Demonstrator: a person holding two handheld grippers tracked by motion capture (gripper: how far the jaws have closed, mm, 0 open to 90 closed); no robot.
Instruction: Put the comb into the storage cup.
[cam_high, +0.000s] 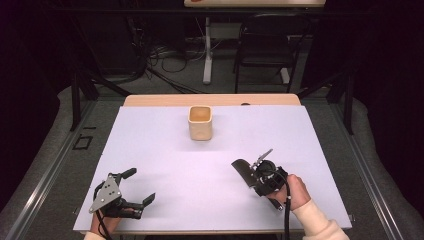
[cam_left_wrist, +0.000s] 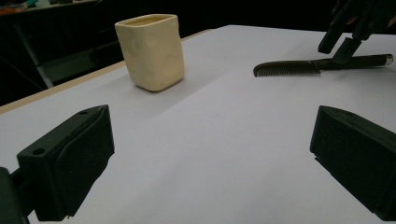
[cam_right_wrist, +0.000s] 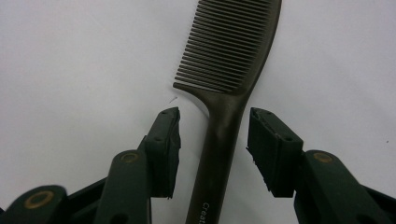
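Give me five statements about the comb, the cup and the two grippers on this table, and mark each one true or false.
1. The comb lies flat on the table. True.
2. The right gripper has lifted the comb clear of the table. False: its jaws stand on either side of the comb's handle with gaps showing, and the comb rests on the surface.
3. The cup stands upright, apart from the comb. True.
4. The left gripper is shut on the cup. False: its jaws are wide open with nothing between them, and the cup stands farther off.
5. The comb is inside the cup. False: it lies on the table near the person's right hand.
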